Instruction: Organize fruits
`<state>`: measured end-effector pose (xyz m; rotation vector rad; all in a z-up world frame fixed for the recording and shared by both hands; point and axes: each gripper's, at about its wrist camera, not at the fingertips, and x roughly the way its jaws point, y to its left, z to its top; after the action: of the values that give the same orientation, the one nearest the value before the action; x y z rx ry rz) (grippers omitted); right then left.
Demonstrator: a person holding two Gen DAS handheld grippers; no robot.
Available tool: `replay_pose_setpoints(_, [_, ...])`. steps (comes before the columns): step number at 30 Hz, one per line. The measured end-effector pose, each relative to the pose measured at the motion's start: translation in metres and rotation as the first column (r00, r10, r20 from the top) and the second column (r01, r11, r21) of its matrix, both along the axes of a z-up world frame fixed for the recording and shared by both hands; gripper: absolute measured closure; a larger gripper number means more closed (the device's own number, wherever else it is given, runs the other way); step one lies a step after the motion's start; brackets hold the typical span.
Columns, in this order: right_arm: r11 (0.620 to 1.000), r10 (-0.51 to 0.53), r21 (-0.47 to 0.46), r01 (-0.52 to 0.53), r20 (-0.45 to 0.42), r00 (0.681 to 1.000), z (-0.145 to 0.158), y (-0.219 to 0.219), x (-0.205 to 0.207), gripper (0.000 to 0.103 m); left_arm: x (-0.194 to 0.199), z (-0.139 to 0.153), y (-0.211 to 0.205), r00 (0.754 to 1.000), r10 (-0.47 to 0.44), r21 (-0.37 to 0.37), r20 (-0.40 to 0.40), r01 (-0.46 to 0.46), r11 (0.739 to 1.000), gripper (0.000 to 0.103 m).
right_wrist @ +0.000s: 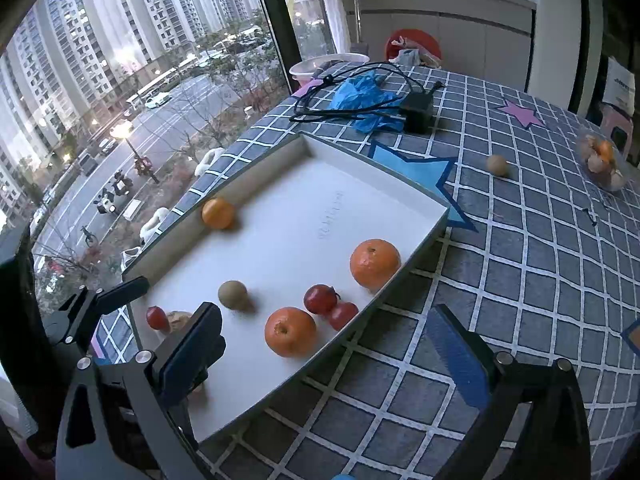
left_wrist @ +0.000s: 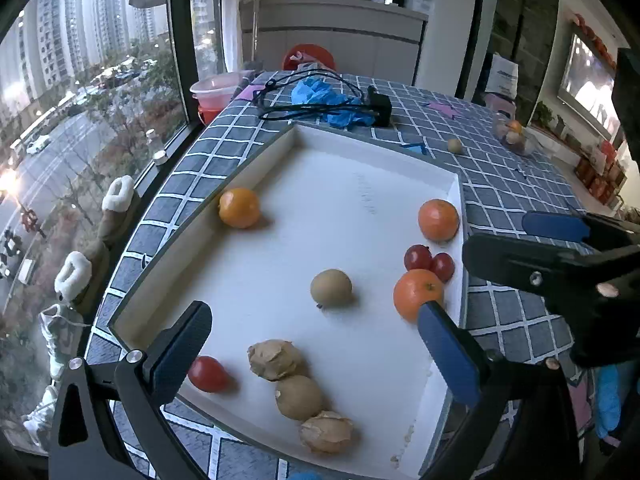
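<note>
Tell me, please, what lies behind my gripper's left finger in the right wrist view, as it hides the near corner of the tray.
Observer: Three brown fruits lie in a row there, close to the near edge of the tray.
Operator: Are they all whole?
Observer: The two end ones have cracked, peeling shells; the middle one looks smooth.
Operator: Is the left gripper holding anything?
Observer: No, the left gripper is wide open above the tray, with nothing gripped between its fingers.
</note>
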<state>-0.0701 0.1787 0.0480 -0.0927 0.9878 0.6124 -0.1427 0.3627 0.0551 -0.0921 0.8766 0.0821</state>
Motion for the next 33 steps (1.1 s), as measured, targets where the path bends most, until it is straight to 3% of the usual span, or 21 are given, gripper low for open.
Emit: replay_pose_setpoints(33, [0.999,-0.014,-0.033,0.013,-0.029,0.999,-0.0069,-0.0069,-0.0026,0.0,-0.0012,-0.0079,-0.0103,1.0,0.008,0.084,-0.018,-0.006,0.996,0.0])
